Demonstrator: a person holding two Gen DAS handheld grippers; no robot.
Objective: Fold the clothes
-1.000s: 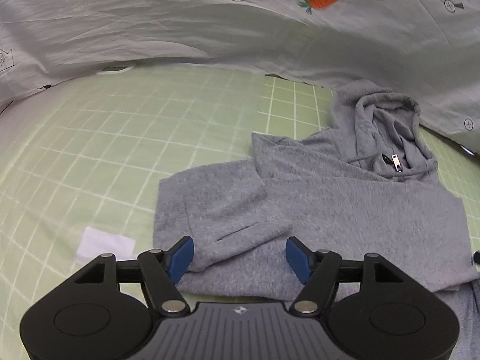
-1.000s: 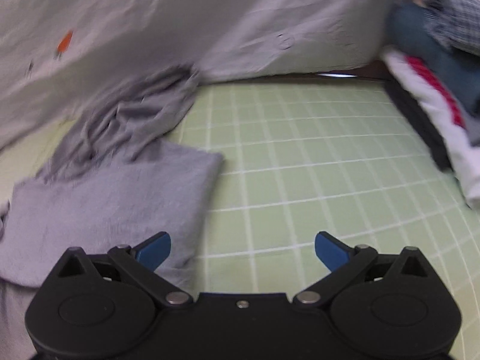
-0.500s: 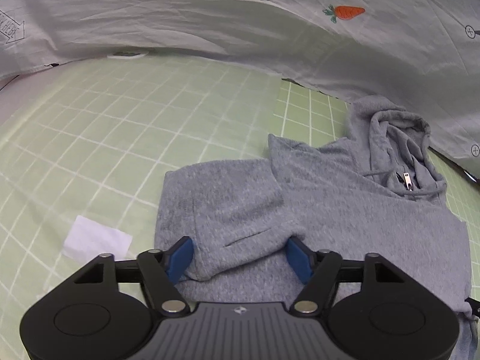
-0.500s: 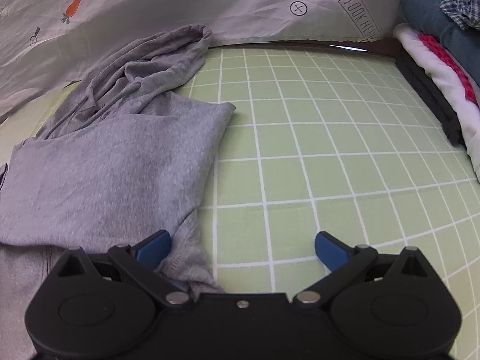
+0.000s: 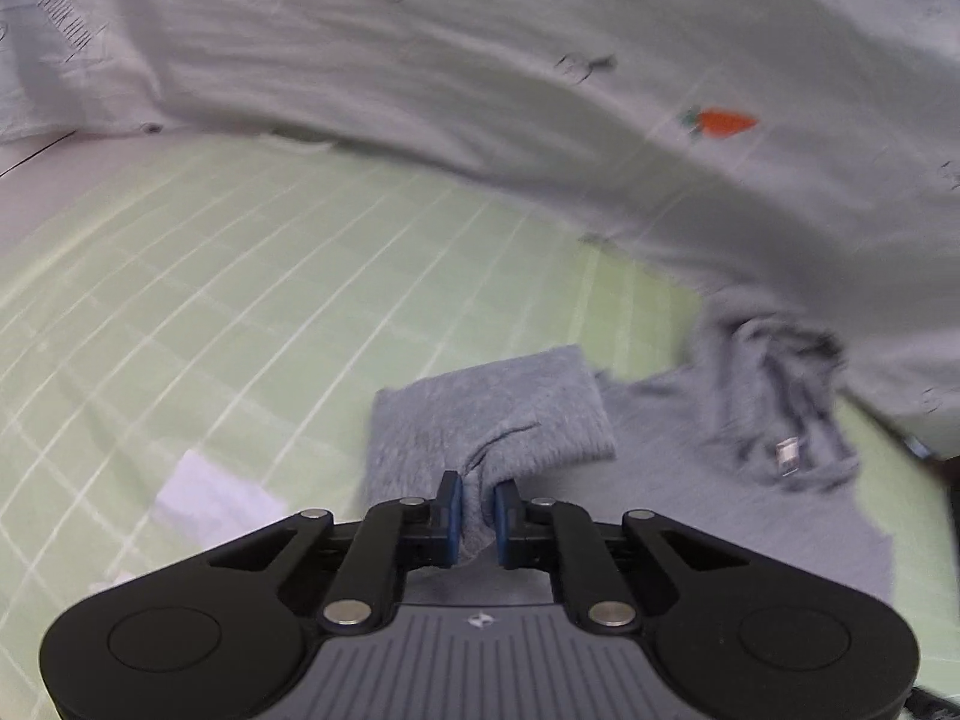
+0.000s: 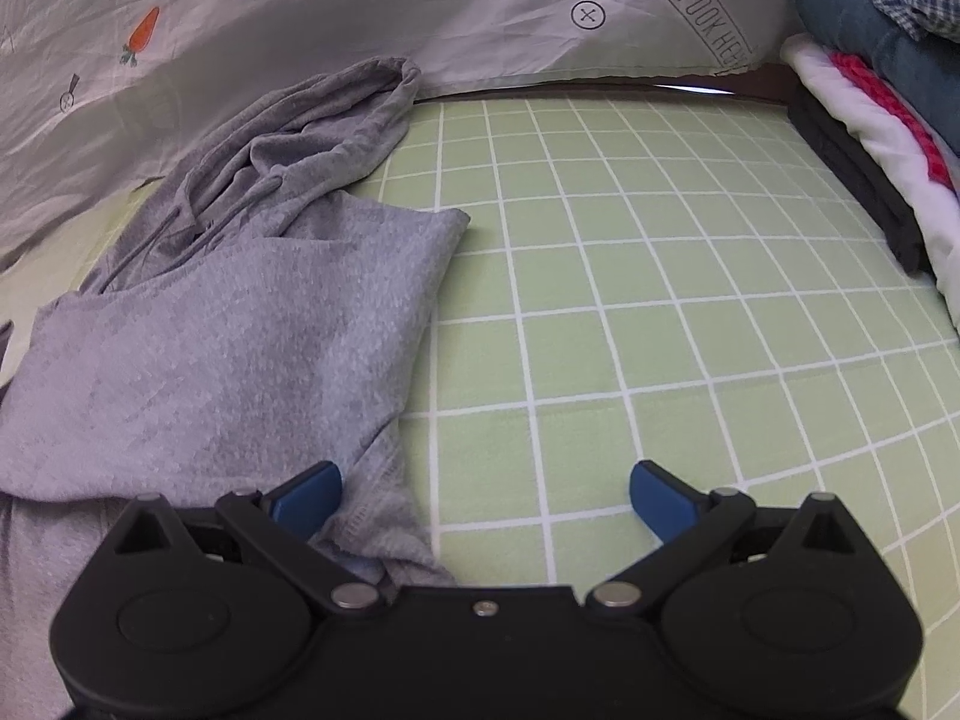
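Two grippers: left gripper [image 5: 478, 503] just closed, pinching folded sleeve [image 5: 489, 420] of grey hoodie [image 6: 228, 336] on green grid mat [image 6: 630, 312]; right gripper [image 6: 485, 495] spread over near hem, gripping nothing. Lift sleeve gently, carry across body, keep fabric flat, avoid dragging lower layers.

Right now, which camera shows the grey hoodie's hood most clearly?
The right wrist view: the hood lies sharp and unblocked near the white sheet. The left wrist view shows it blurred, far right, zipper pull visible.

Fuzzy grey knit hoodie [image 6: 252, 324]
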